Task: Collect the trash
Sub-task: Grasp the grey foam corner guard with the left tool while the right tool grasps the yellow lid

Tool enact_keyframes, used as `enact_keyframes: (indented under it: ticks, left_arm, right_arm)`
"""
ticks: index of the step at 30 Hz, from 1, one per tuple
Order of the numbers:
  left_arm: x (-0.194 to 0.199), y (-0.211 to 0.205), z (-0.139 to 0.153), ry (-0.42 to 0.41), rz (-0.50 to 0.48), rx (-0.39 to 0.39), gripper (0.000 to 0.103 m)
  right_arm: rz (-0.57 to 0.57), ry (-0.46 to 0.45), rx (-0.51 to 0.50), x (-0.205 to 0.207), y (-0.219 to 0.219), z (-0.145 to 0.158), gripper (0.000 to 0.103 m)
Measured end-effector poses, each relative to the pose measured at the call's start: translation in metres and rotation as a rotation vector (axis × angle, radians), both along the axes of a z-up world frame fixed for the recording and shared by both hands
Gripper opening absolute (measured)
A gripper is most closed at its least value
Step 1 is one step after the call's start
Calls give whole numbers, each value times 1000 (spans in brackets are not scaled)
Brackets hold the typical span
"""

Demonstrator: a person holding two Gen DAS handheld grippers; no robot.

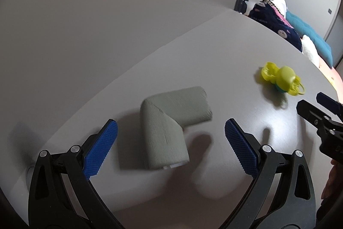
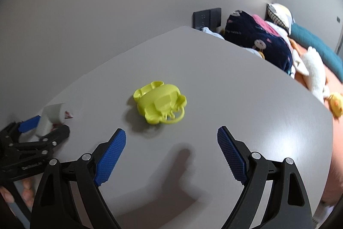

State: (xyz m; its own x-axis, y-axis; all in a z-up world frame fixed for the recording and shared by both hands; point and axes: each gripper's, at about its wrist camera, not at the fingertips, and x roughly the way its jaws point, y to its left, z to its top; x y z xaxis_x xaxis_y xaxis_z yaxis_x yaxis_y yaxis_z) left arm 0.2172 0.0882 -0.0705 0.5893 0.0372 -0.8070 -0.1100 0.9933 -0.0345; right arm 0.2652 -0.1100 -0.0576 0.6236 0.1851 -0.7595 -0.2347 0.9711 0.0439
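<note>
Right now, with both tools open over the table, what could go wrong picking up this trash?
1. The grey L-shaped foam piece lies bent between the open left tool, so a squeeze might catch only one leg and twist it.
2. The yellow plastic piece ahead of the right tool is flat with a thin ring, so it could slide on the smooth table.

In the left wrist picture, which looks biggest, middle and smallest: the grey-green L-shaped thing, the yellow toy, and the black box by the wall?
1. Grey-green L-shaped thing, biggest.
2. Yellow toy.
3. Black box, smallest.
The box is farthest from the camera, so it may really be bigger than it looks.
</note>
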Motion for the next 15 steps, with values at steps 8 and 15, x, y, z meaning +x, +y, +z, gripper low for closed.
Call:
enact_keyframes:
  ticks: [8, 15]
  left_arm:
    - [10, -5, -6, 7, -23, 33, 83]
    - [9, -7, -3, -11, -36, 40, 60]
  right_arm:
    - [-5, 15, -4, 28, 10, -12, 87]
    - [-4, 18, -25, 49, 21, -17, 87]
